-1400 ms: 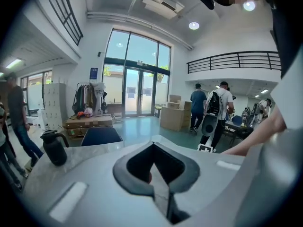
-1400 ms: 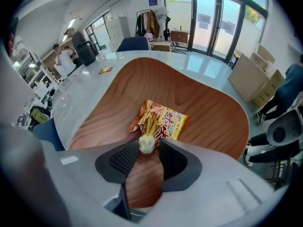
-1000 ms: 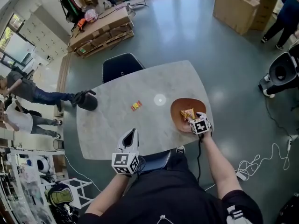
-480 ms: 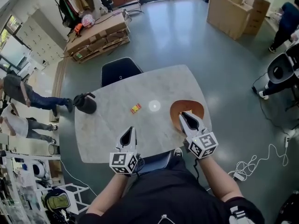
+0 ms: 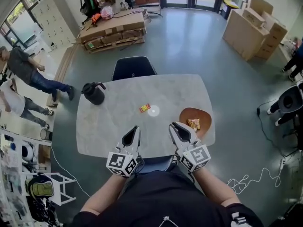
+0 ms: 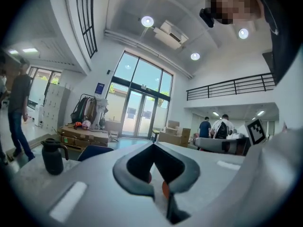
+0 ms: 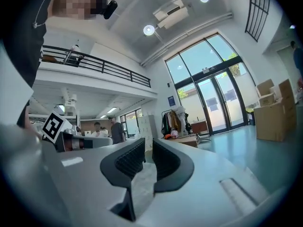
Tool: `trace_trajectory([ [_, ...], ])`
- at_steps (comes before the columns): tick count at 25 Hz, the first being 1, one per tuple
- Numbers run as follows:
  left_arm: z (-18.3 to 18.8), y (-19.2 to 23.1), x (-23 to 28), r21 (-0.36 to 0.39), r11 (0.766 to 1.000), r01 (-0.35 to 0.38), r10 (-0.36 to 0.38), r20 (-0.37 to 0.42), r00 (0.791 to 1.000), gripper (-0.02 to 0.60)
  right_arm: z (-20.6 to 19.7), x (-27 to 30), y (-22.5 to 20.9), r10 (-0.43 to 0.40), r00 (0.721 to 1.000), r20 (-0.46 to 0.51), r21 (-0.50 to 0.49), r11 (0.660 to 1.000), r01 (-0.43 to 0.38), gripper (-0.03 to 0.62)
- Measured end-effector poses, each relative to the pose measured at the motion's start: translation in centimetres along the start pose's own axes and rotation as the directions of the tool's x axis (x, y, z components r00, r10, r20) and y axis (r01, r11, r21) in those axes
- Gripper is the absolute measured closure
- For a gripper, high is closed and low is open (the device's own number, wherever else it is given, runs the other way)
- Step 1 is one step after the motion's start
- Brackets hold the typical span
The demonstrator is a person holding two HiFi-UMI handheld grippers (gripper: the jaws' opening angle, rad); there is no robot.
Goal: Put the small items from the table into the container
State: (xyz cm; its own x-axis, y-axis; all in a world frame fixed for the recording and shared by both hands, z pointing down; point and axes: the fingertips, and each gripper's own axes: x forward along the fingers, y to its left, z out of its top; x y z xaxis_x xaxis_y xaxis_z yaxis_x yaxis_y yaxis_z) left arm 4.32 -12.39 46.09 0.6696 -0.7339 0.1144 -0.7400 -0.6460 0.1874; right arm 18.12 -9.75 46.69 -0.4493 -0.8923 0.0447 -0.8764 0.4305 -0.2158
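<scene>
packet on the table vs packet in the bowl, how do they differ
The packet on the table lies on the bare tabletop; the packet in the bowl sits inside the brown bowl by the right edge. The first shows red and yellow, the second mostly yellow-orange. Both are small wrapped items.

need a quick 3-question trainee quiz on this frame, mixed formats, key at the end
1. True or false: a snack packet lies in the brown bowl.
2. What stands near the far left corner of the table? A) black jug B) laptop C) white mug
3. How many small packets lie on the bare table, outside the bowl?
Key: 1 true; 2 A; 3 one, the red-and-yellow packet.
</scene>
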Motion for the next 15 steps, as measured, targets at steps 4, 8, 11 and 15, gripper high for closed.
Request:
trace_trajectory([
  [4,-0.2,1.2,-1.5,0.023,1.0,-0.01,0.01,-0.025,1.0,0.581,-0.5,1.4,1.6,0.034,0.999,-0.04,0.016,0.999,-0.033,0.516],
  [8,-0.1,2.2,-3.0,-0.009,1.0,-0.008,0.008,0.017,1.0,0.58,-1.3,2.5,2.3,0.047,0.996,-0.072,-0.001,0.999,-0.047,0.516],
  [11,0.6,2.6,-3.5,-0.052,0.999,0.009,-0.006,0.057,0.998,0.578,-2.5,3.8,1.6,0.05,0.991,-0.125,0.004,0.999,-0.05,0.521],
  [15,0.2,4.1,-3.9,-0.046,0.999,-0.029,0.031,0.036,0.999,0.578,-4.6,5.5,0.8,0.052,0.978,-0.203,0.046,0.998,-0.044,0.54],
])
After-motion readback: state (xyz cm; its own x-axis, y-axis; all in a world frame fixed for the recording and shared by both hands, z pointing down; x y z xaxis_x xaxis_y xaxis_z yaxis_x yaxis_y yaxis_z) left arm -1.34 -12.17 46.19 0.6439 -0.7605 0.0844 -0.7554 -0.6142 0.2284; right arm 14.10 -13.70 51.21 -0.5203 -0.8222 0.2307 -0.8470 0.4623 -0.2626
